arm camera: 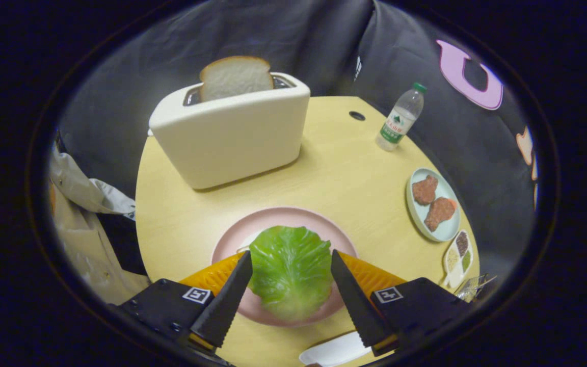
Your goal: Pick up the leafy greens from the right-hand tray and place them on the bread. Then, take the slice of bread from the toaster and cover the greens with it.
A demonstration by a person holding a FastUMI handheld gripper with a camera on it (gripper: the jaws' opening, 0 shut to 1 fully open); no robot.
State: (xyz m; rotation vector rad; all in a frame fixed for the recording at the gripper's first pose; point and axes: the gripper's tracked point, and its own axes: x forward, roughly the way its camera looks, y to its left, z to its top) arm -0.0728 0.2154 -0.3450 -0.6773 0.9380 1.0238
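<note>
Your gripper (291,257) has its two fingers spread wide apart, and neither finger presses on anything. Between them lies the crinkled green lettuce leaf (290,270), flat on the round pink plate (273,219), which sits on the round pale-yellow wooden table (344,173). A pale sliver at the leaf's ten o'clock edge may be the bread under it, but you cannot tell for sure.

Beyond the plate, at about eleven o'clock from the fingers, stands the cream-coloured two-slot toaster (230,135), with a white slice of bread (236,76) standing upright in one slot, its crust top well above the housing.

At about one o'clock, near the far table edge, stands a clear plastic water bottle with a green cap (400,120). At three o'clock from the plate, well apart, lies an oval pale-blue dish (416,214) holding two brown patties (433,201); just below it sits a small white divided dish (459,257) with dark and green fillings.
</note>
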